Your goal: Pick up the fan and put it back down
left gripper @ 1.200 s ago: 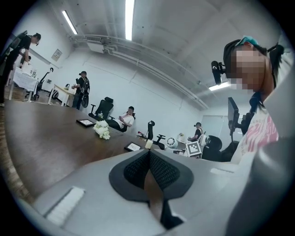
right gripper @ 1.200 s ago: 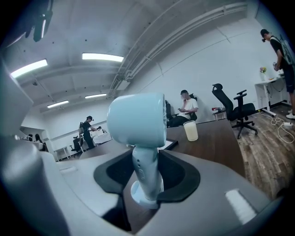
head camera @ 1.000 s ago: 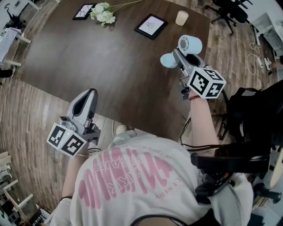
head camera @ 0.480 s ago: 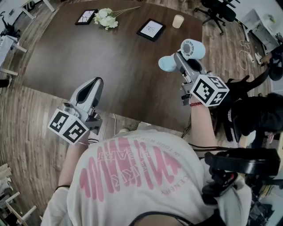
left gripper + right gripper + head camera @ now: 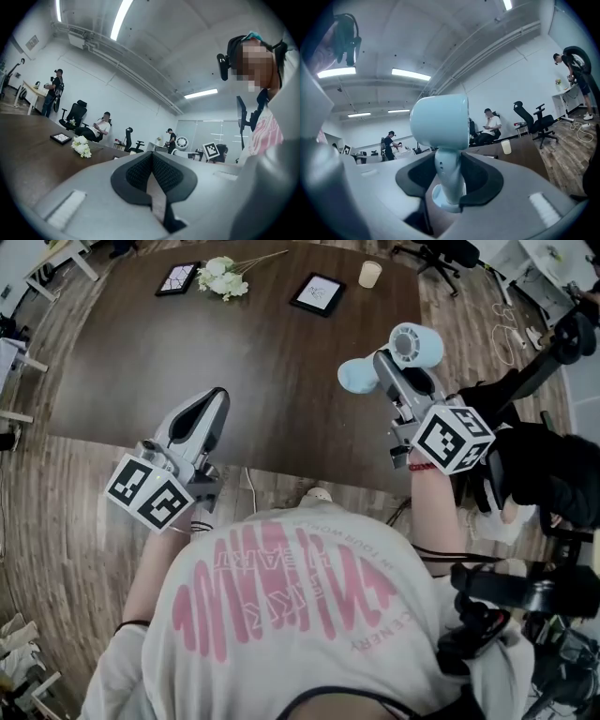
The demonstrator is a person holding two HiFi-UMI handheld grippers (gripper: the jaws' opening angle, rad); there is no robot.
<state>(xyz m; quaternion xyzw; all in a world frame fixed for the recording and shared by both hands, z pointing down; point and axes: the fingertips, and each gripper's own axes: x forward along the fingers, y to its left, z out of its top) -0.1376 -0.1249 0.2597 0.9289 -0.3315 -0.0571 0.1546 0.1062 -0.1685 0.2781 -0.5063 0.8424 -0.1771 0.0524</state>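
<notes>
Lift stage, I judged: my right claw point(image 5: 449, 180) gripped the one pale-blue fan point(image 5: 413, 345) by its stem, clear above the worktop point(image 5: 234, 371) at its near right edge. My left claw point(image 5: 217, 401) was closed and empty over the near edge. Next, I needed to lower the fan upright onto the worktop, then let go. At the worktop's far side lay two picture frames point(image 5: 316, 292), one cup point(image 5: 369, 274) and one bunch of white flowers point(image 5: 223, 277).
</notes>
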